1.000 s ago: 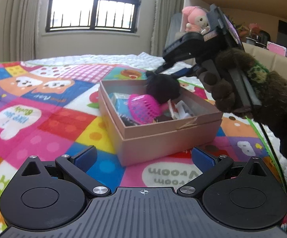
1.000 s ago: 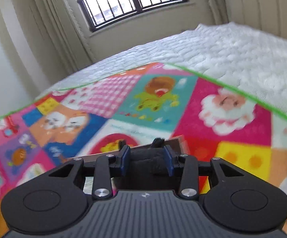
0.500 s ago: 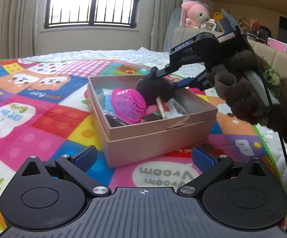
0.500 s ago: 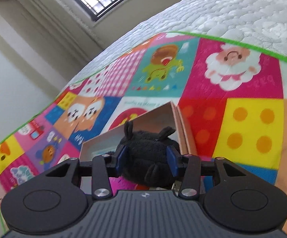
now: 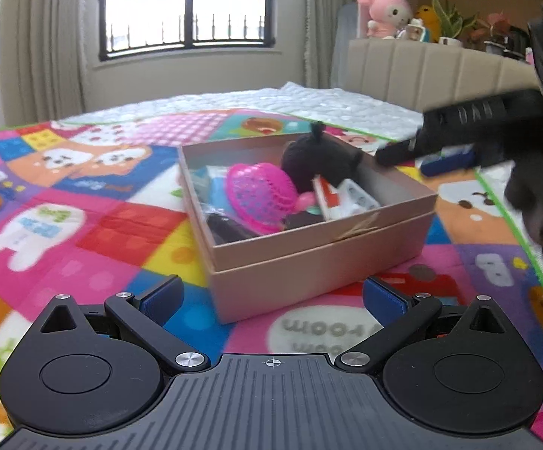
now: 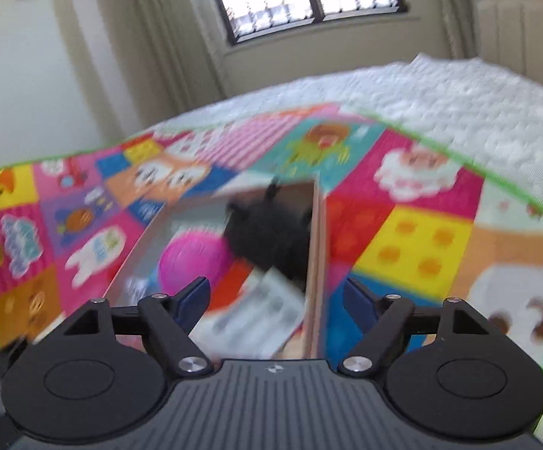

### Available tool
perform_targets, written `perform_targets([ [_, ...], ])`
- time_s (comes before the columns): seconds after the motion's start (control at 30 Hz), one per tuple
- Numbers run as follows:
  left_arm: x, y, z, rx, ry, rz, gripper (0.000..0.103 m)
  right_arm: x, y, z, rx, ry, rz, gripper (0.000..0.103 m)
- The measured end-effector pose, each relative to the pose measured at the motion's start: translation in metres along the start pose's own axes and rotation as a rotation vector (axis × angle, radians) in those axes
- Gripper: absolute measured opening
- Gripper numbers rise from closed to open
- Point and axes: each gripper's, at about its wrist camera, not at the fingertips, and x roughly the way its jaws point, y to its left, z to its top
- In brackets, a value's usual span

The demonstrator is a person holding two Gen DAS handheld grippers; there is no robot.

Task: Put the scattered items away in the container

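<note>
A: Where's the fuzzy black plush toy point(image 5: 318, 161) now?

B: Inside the shallow pink cardboard box point(image 5: 320, 251), against its far wall, beside the bright pink mesh plastic scoop point(image 5: 260, 197) and a white-and-red card packet point(image 5: 340, 197). The box sits on the colourful patchwork play mat point(image 5: 84, 202) spread over the bed.

A: And the right gripper point(image 6: 275, 294)?

B: Jaws spread wide, nothing between them. From its own blurred view the toy lies straight ahead and lower down, well apart from the fingertips — the box's right wall runs roughly along the line of the jaws.

A: The left gripper point(image 5: 271, 296)?

B: Jaws open and empty too, low at the near side of the box, which lies just ahead between the blue pads point(image 5: 382, 296).

A: What remains?

B: I see no loose items on the mat in either view — so my guess is the tidying is about finished. If anything needs nudging down, the left is nearer the box's near wall.
</note>
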Motion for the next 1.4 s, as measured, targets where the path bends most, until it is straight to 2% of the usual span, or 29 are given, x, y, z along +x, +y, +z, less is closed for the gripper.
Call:
perform_targets([
  [0.07, 0.005, -0.002, 0.002, 0.016, 0.001, -0.018, 0.103, 0.006, 0.005, -0.007, 0.002, 0.024, 0.048, 0.086],
  [0.13, 0.009, 0.0, 0.004, 0.03, 0.003, -0.001, 0.103, 0.008, 0.016, -0.01, -0.025, -0.004, 0.035, 0.094],
  [0.2, 0.01, 0.009, 0.004, 0.029, 0.004, 0.032, 0.103, 0.012, 0.027, -0.01, -0.027, -0.028, 0.029, 0.094],
  [0.37, -0.002, 0.051, -0.003, -0.035, -0.002, 0.11, 0.103, 0.039, 0.052, -0.006, -0.003, 0.002, 0.155, 0.094],
  [0.47, -0.012, 0.068, -0.009, -0.062, 0.006, 0.136, 0.103, 0.054, 0.076, -0.01, -0.044, -0.014, 0.171, 0.095],
  [0.67, -0.018, 0.078, -0.028, -0.155, 0.053, 0.305, 0.103, 0.049, 0.1, -0.035, -0.065, -0.044, 0.015, 0.103],
  [0.77, -0.014, 0.085, -0.036, -0.216, 0.092, 0.334, 0.103, 0.046, 0.1, -0.053, -0.025, -0.001, -0.077, 0.103],
  [0.83, -0.014, 0.081, -0.037, -0.195, 0.088, 0.353, 0.103, 0.051, 0.1, -0.066, -0.027, 0.058, -0.116, 0.103],
  [0.87, -0.014, 0.079, -0.037, -0.186, 0.089, 0.364, 0.103, 0.054, 0.103, -0.074, -0.05, 0.083, -0.14, 0.103],
  [0.97, -0.016, 0.079, -0.038, -0.198, 0.086, 0.386, 0.103, 0.055, 0.118, -0.09, -0.173, 0.071, -0.219, 0.103],
  [1.13, -0.016, 0.083, -0.04, -0.218, 0.081, 0.371, 0.103, 0.05, 0.112, -0.094, -0.136, 0.052, -0.216, 0.103],
  [1.27, -0.016, 0.08, -0.041, -0.225, 0.082, 0.384, 0.103, 0.053, 0.104, -0.091, -0.226, 0.053, -0.199, 0.103],
  [1.33, -0.016, 0.076, -0.041, -0.222, 0.085, 0.407, 0.103, 0.054, 0.093, -0.088, -0.17, 0.038, -0.161, 0.103],
  [1.4, -0.015, 0.072, -0.041, -0.221, 0.087, 0.431, 0.103, 0.056, 0.091, -0.088, -0.134, 0.009, -0.168, 0.103],
])
